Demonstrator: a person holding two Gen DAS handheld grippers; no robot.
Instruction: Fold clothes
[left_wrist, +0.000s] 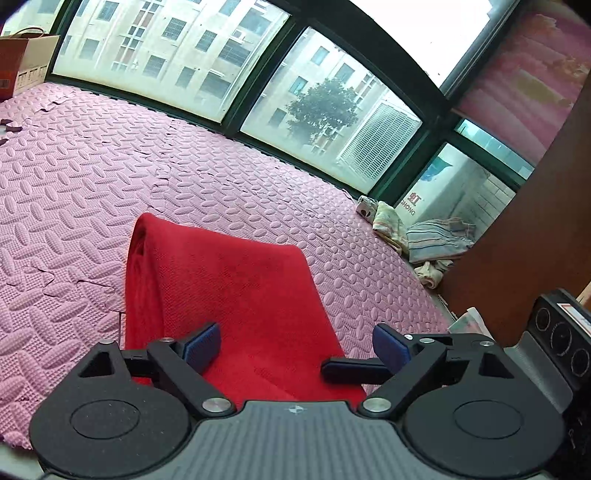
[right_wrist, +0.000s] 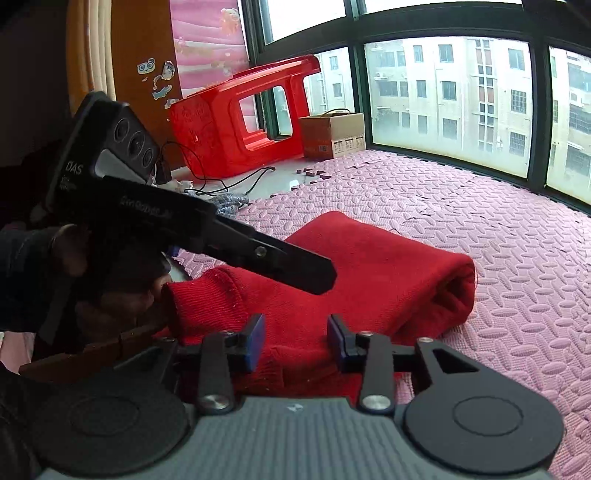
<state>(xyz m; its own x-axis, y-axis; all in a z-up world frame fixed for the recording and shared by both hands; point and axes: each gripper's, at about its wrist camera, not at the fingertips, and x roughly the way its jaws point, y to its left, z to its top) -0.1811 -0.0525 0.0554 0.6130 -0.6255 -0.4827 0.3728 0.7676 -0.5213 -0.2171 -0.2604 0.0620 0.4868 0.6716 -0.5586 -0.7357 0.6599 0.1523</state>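
Pink embossed foam floor mat (left_wrist: 92, 177) beneath windows: red knitted garment (left_wrist: 229, 288) part-folded (one end doubled over), left gripper (left_wrist: 295, 343) and right gripper (right_wrist: 296, 338) fingers wide, holding nothing; next likely regrasp near edge.

Red knit garment (left_wrist: 236, 295) (right_wrist: 369, 280), folded into a thick rectangle, rounded fold edge, flat on pink foam mat (left_wrist: 92, 192)

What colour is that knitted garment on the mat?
Red; the knitted garment shows best in the right wrist view, lying folded on the pink mat.
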